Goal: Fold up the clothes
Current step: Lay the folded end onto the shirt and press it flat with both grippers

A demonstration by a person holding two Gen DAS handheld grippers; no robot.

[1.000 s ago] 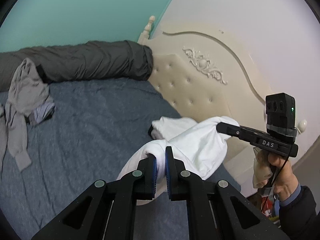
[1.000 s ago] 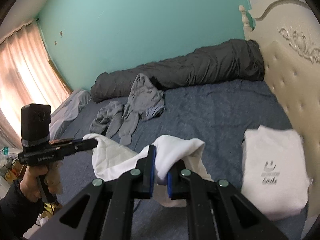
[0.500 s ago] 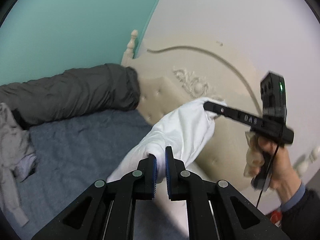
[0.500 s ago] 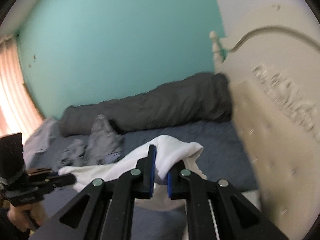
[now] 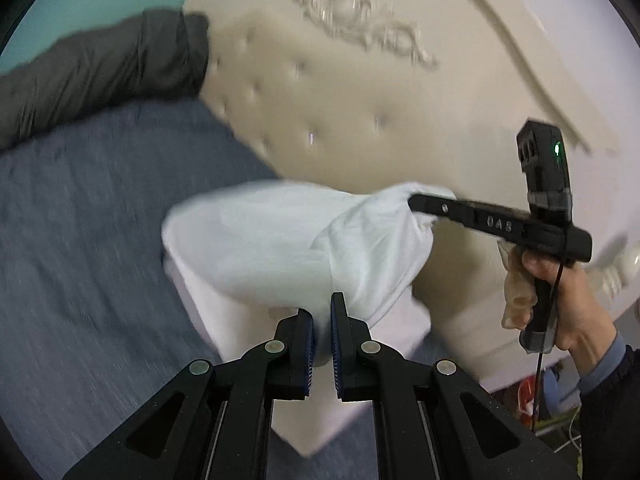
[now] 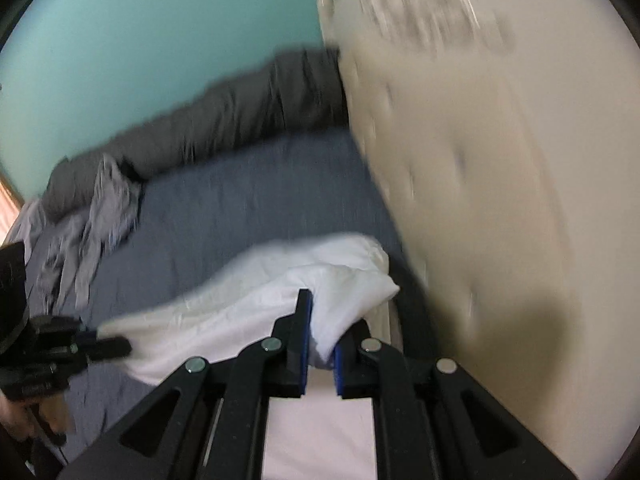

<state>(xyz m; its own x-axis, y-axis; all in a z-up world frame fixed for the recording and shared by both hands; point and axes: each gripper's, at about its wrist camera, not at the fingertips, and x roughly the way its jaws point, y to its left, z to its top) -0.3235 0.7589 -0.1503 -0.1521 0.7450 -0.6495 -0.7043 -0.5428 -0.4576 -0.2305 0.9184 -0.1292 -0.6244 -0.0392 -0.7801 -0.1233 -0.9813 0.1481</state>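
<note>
A white garment point(image 5: 280, 240) hangs stretched between my two grippers, just above a folded white shirt point(image 5: 320, 420) that lies on the bed by the headboard. My left gripper point(image 5: 322, 308) is shut on one bunched edge of the garment. The right gripper point(image 5: 414, 202), held by a hand point(image 5: 560, 292), pinches the far corner in the left wrist view. In the right wrist view my right gripper point(image 6: 324, 320) is shut on the white garment point(image 6: 240, 300). There the left gripper point(image 6: 124, 346) grips the garment's other end at the left.
The cream tufted headboard point(image 6: 480, 200) stands close on the right. A rolled dark grey duvet point(image 6: 240, 108) lies along the teal wall. Loose grey clothes point(image 6: 100, 216) sit on the blue-grey sheet point(image 6: 260, 184). Both views are blurred by motion.
Both grippers have carried the white garment toward the headboard and downward, so it now hangs over the folded white shirt. Both grips stayed shut.
</note>
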